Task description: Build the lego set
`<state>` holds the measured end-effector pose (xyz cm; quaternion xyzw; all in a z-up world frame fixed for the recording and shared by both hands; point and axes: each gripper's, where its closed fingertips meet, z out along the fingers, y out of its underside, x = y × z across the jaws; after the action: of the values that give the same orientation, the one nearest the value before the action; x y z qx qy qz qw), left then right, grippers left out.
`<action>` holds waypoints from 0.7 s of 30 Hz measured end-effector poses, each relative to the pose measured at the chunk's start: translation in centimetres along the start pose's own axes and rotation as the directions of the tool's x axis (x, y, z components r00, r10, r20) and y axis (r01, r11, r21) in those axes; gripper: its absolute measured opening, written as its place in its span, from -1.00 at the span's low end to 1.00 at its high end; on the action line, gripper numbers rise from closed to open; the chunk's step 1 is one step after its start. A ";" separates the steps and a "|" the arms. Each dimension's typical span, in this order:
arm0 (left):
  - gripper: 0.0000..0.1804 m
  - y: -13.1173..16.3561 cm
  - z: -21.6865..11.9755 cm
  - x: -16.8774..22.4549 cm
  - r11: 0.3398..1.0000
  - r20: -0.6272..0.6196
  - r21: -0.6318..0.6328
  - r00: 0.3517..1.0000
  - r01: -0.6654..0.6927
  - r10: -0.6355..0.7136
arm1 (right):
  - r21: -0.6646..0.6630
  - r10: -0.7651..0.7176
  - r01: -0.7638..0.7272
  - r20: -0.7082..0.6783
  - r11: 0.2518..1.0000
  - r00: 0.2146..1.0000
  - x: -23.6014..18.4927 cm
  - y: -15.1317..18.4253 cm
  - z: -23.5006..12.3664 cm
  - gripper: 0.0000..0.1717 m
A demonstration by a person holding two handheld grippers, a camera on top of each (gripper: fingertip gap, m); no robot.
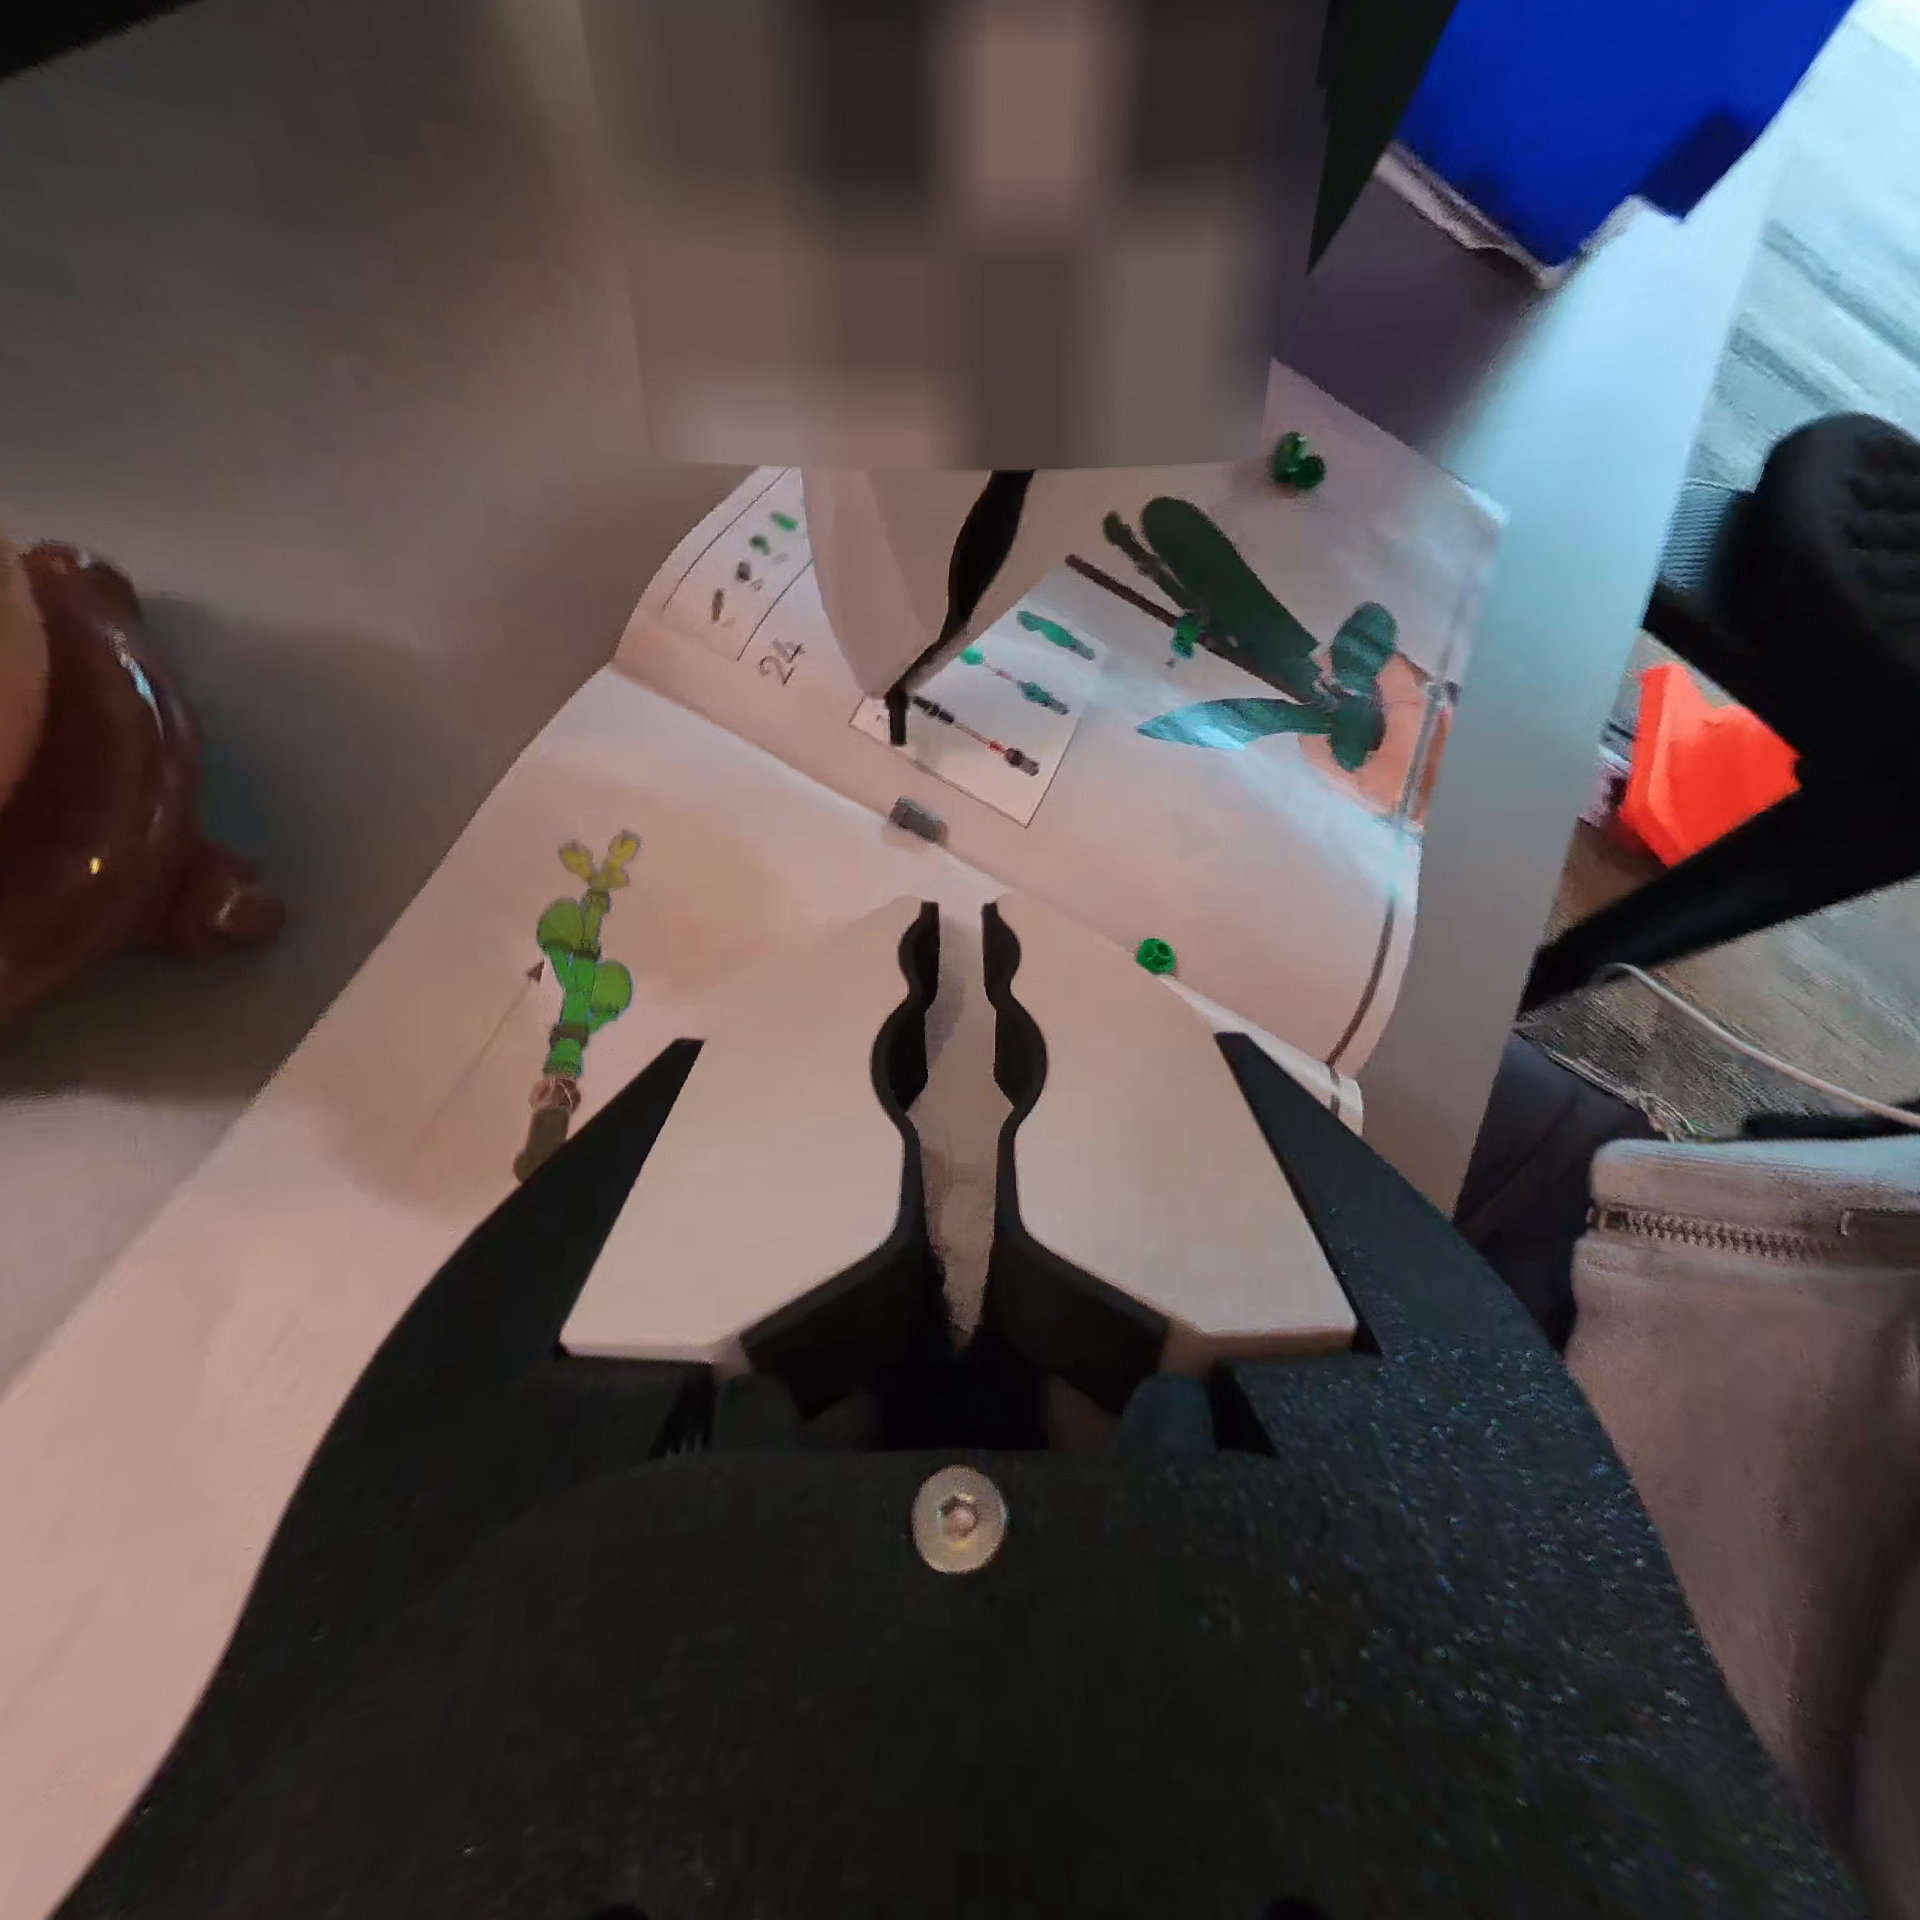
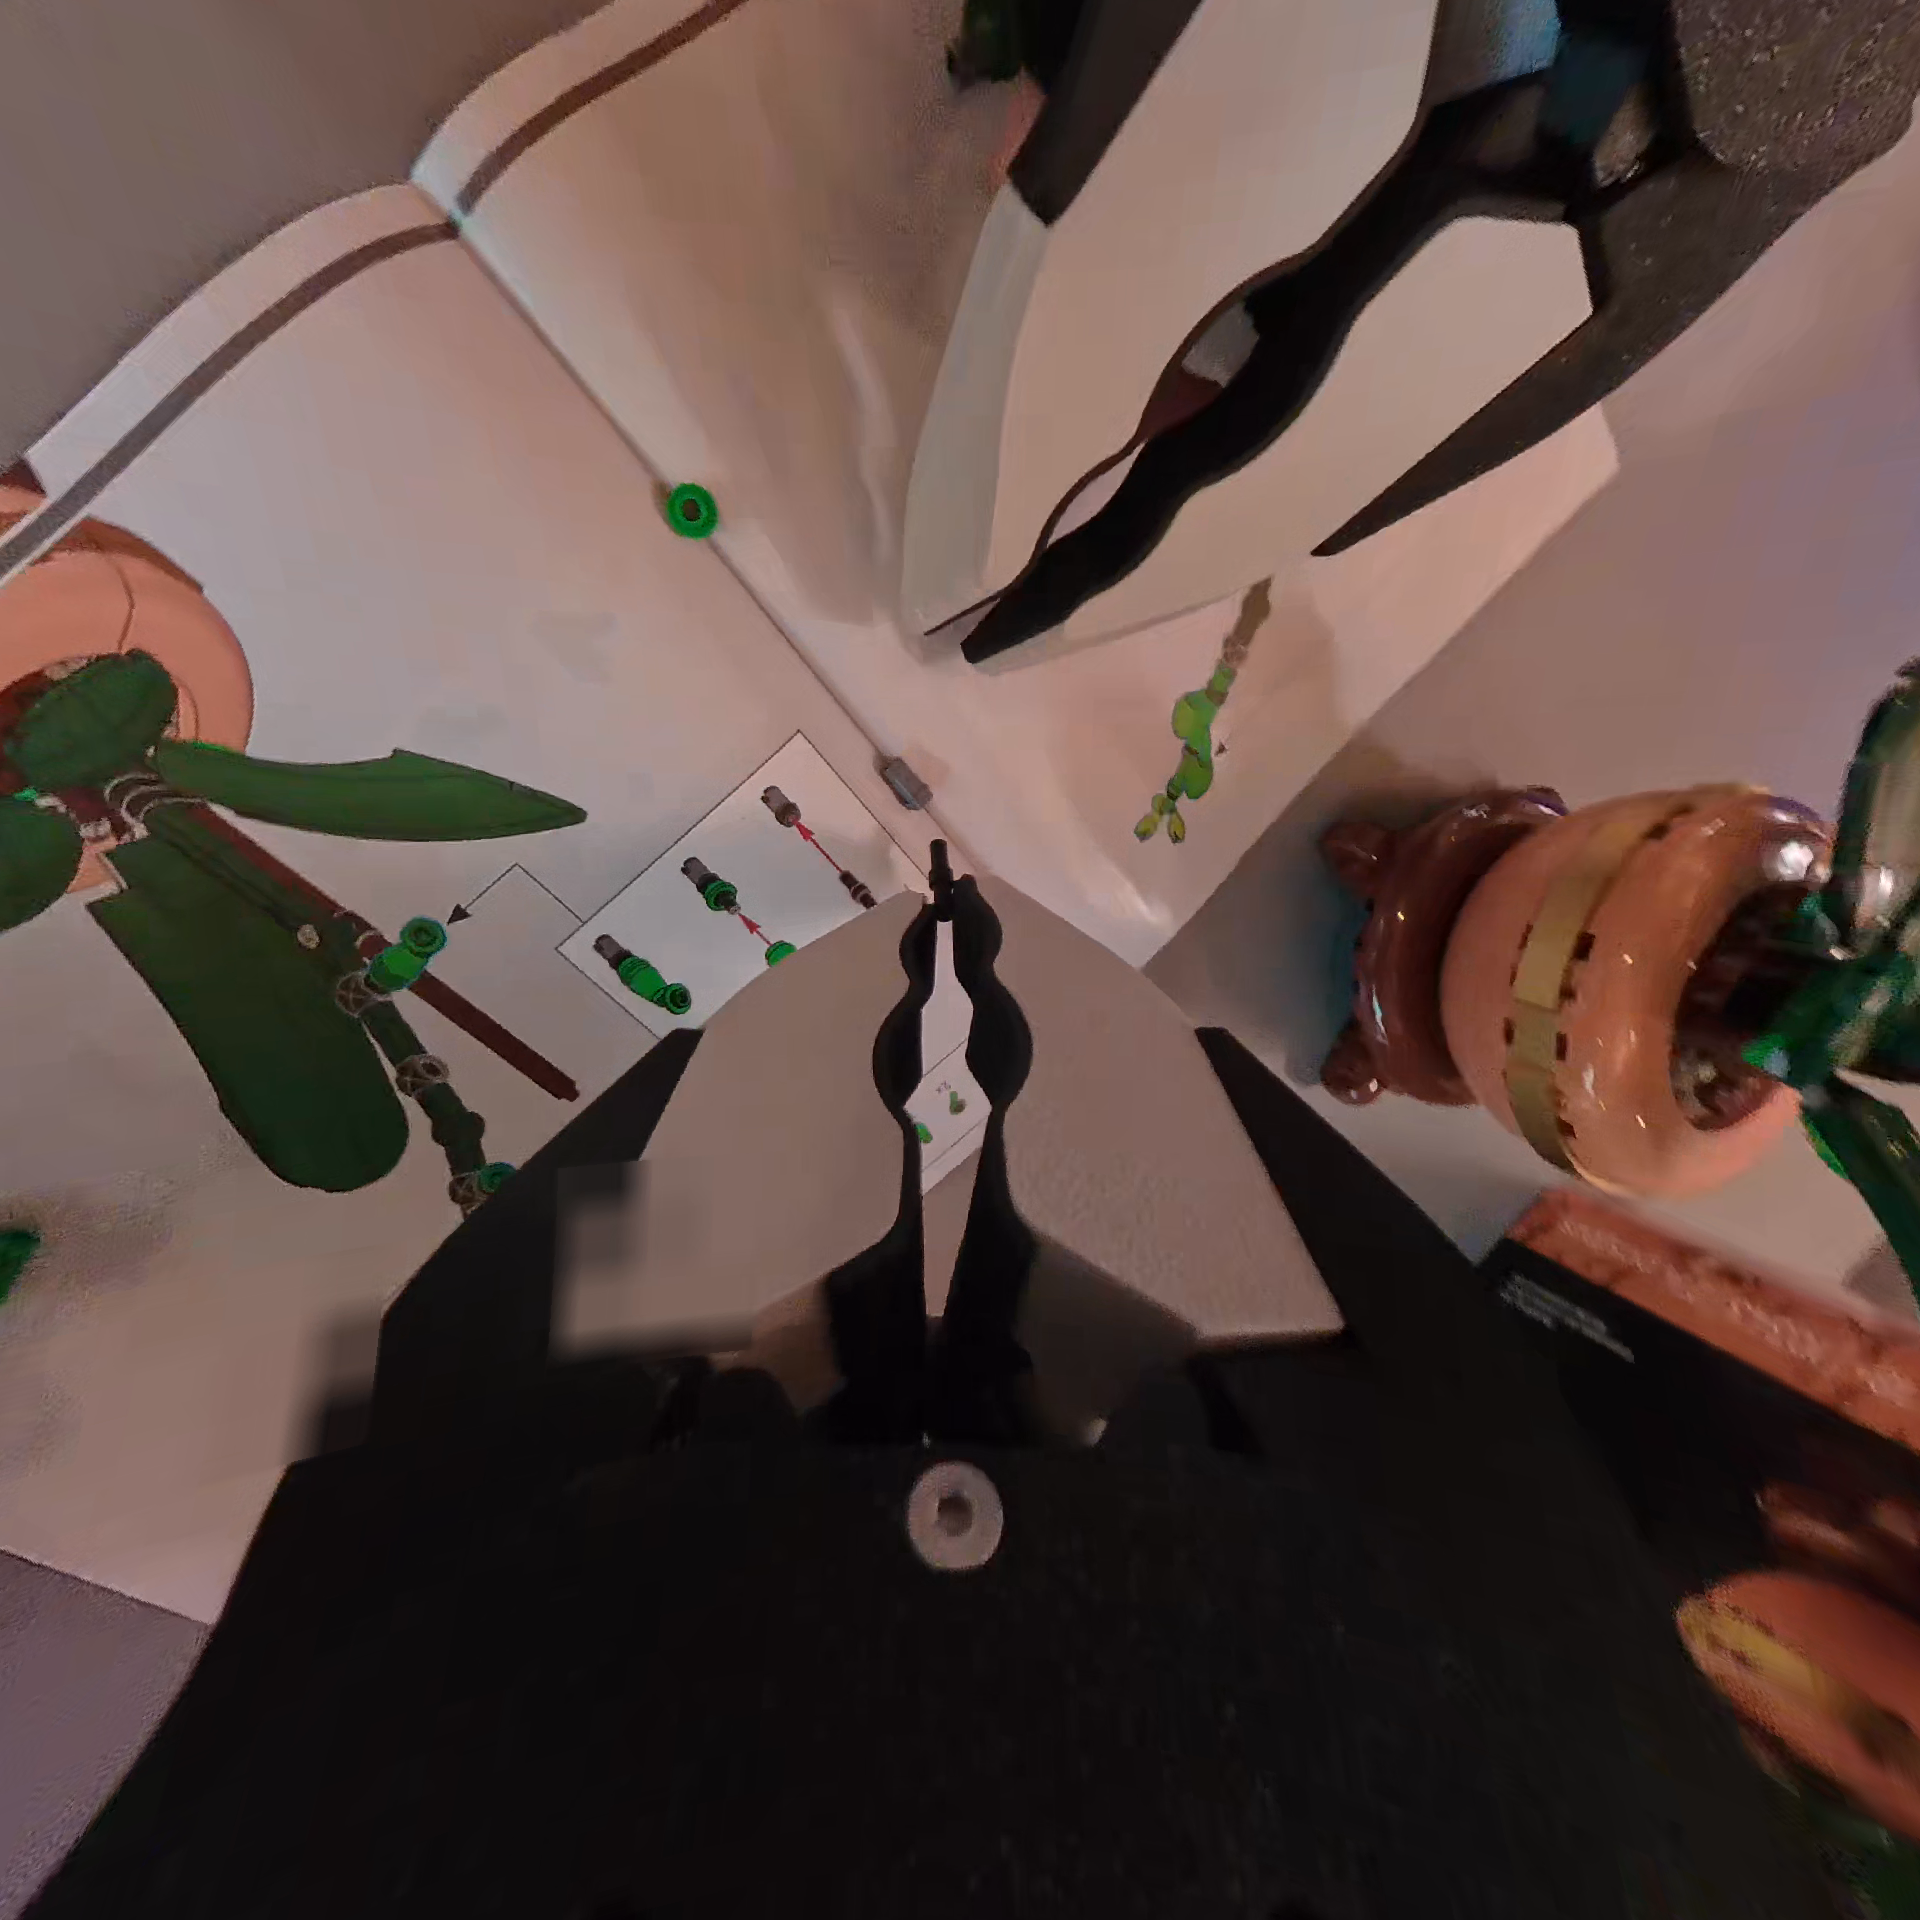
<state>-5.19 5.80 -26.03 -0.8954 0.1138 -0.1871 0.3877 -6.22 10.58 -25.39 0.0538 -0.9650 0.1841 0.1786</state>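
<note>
Black pin [image 2: 938, 878], half-hidden between fingers [image 2: 971, 914]

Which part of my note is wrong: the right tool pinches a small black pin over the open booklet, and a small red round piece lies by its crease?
The colour: the small round piece by the crease of the open booklet is green, not red, as the right wrist view shows. The right tool does pinch a small black pin.
</note>
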 end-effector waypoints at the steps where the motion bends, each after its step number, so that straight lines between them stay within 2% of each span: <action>1: -0.92 0.2 0.1 -0.1 1.000 0.029 0.001 0.999 0.017 -0.017 | 0.016 -0.016 0.015 0.028 1.000 0.999 -0.1 0.1 0.2 -0.97; 3: -0.93 -0.1 0.3 -0.2 0.997 0.054 0.030 0.996 0.067 -0.068 | 0.027 -0.059 0.058 0.065 0.998 0.996 0.1 0.5 0.7 -0.97; 5: -0.93 -0.5 0.6 0.2 0.990 0.024 0.056 0.991 0.131 -0.132 | 0.063 -0.086 0.081 0.082 0.995 0.993 0.5 0.6 1.0 -0.97; 8: -0.94 -0.5 1.4 0.4 0.983 0.010 0.041 0.984 0.179 -0.180 | 0.111 -0.116 0.102 0.134 0.989 0.984 0.3 0.3 1.2 -0.98; 21: -1.00 -0.3 2.3 0.1 0.988 0.018 -0.038 0.988 0.151 -0.151 | 0.209 -0.177 0.139 0.177 0.968 0.968 -0.1 0.0 1.5 -0.97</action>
<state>-4.07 7.49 -27.22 -0.9103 0.0463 -0.2067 0.3555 -6.57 9.99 -26.73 0.1660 -0.9477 0.2567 0.0916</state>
